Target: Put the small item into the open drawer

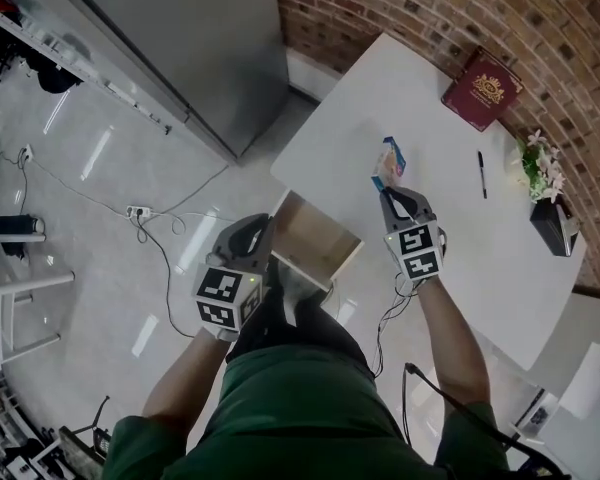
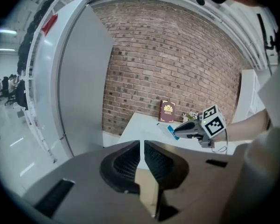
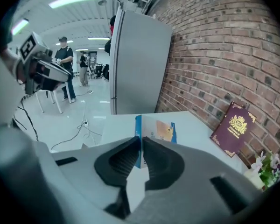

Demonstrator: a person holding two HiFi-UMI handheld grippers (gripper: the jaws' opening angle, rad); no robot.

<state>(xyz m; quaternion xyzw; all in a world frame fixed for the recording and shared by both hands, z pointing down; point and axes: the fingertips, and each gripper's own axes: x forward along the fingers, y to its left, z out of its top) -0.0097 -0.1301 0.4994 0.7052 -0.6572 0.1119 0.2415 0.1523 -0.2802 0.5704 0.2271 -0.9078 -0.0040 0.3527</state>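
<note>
A small blue and white box stands on edge on the white table. My right gripper is shut on its near edge. In the right gripper view the box sticks up between the pads of the gripper. The open wooden drawer juts from the table's near side, left of the box. My left gripper hovers at the drawer's left wall. Its jaws are together with nothing seen between the pads, and the drawer wood shows below them.
A burgundy book lies at the table's far end by the brick wall, with a black pen and a flower pot to its right. A grey cabinet stands left of the table. Cables and a power strip lie on the floor.
</note>
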